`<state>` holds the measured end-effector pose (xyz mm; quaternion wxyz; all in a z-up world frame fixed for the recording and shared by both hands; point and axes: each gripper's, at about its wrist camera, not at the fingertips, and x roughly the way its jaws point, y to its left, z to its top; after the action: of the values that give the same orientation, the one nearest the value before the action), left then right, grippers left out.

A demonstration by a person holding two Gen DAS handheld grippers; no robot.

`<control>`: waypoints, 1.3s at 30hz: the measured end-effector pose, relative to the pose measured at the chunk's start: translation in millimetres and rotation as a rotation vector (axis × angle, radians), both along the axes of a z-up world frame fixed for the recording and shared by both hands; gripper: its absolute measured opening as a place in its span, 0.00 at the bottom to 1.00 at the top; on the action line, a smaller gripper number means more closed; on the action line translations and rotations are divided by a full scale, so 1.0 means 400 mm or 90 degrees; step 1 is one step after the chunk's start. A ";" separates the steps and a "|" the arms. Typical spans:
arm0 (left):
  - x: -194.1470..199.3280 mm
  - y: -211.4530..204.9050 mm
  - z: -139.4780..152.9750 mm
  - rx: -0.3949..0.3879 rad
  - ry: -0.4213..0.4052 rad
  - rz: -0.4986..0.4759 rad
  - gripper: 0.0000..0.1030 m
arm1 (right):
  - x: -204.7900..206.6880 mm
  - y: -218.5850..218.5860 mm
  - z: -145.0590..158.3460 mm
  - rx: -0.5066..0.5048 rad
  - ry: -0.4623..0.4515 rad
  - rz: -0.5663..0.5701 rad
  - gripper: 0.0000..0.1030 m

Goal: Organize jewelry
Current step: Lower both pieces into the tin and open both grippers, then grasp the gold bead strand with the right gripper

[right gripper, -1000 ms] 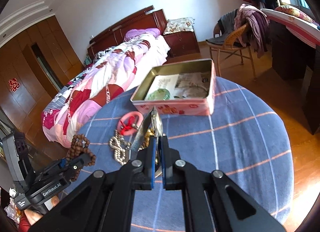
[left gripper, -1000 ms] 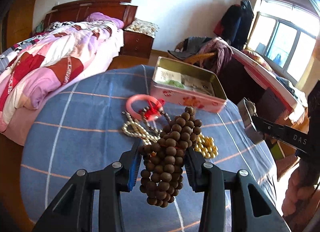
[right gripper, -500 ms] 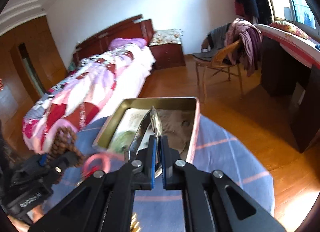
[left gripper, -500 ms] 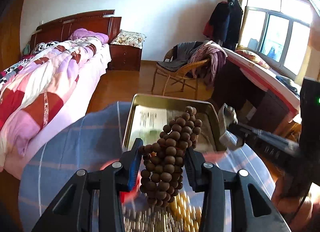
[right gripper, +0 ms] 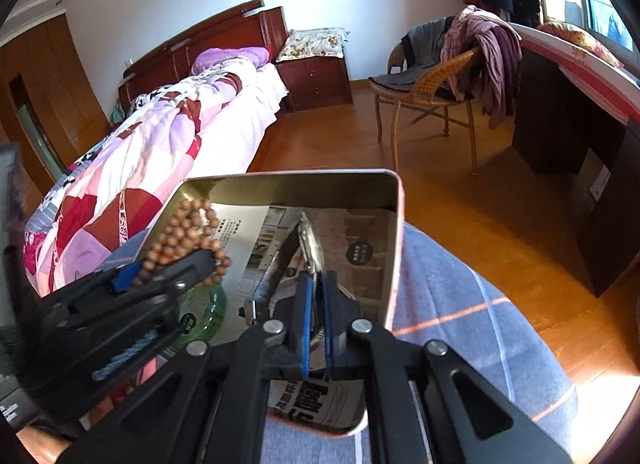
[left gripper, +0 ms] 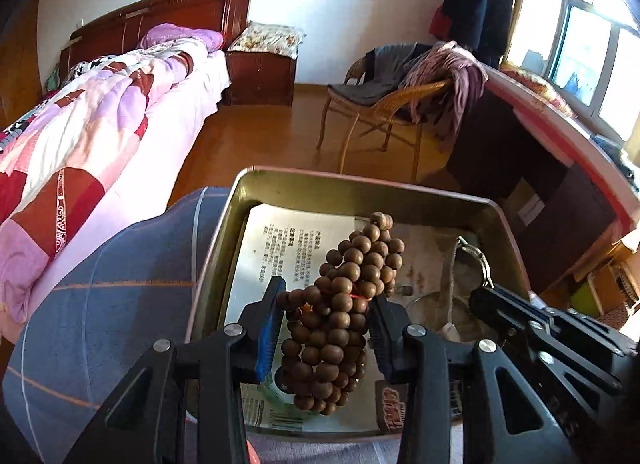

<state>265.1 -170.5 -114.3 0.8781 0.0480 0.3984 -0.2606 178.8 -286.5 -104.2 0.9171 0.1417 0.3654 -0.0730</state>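
Note:
My left gripper [left gripper: 324, 300] is shut on a bundle of brown wooden beads [left gripper: 344, 304] and holds it over the open metal tin [left gripper: 360, 184]. The beads also show in the right wrist view [right gripper: 184, 236], above the tin's left part. My right gripper [right gripper: 314, 284] is shut on a silver wristwatch with a dark strap [right gripper: 308, 244], held over the tin [right gripper: 394, 224]. The right gripper with the watch also shows in the left wrist view [left gripper: 476, 264]. The tin is lined with printed paper [left gripper: 292, 240], and a green bangle [right gripper: 200, 312] lies inside.
The tin stands on a round table with a blue checked cloth [right gripper: 460, 304]. Behind are a bed with a pink quilt [left gripper: 100, 116], a wicker chair with clothes [left gripper: 400, 104], a dark desk [right gripper: 560, 124] and a wooden floor.
Both grippers have moved forward from above the jewelry pile to over the open tin, carrying the beads and the watch. The pile on the cloth has dropped out of view.

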 end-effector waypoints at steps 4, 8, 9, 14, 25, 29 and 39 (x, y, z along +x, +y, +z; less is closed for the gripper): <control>-0.010 -0.016 0.005 0.053 -0.020 0.032 0.70 | -0.011 -0.002 0.012 0.005 -0.015 0.006 0.29; -0.030 -0.004 0.042 0.061 -0.032 0.030 0.73 | -0.064 0.000 0.063 -0.007 -0.059 -0.003 0.46; -0.038 -0.001 0.051 0.067 -0.038 0.028 0.74 | -0.071 0.005 0.072 -0.009 -0.063 -0.004 0.46; -0.102 0.043 0.102 0.077 -0.065 0.033 0.74 | -0.156 0.036 0.120 -0.008 -0.086 -0.014 0.46; -0.289 0.322 0.096 0.039 -0.052 0.112 0.74 | -0.323 0.103 0.075 0.011 -0.052 0.005 0.46; -0.359 0.403 0.072 0.021 -0.033 0.152 0.74 | -0.348 0.134 0.040 0.027 -0.029 0.020 0.45; -0.465 0.482 0.014 0.005 -0.006 0.169 0.73 | -0.393 0.202 -0.003 0.047 -0.007 0.063 0.34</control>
<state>79.2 22.3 -108.9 0.9064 -0.0008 0.3983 -0.1407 21.5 -205.6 -105.2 0.9157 0.1579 0.3693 -0.0132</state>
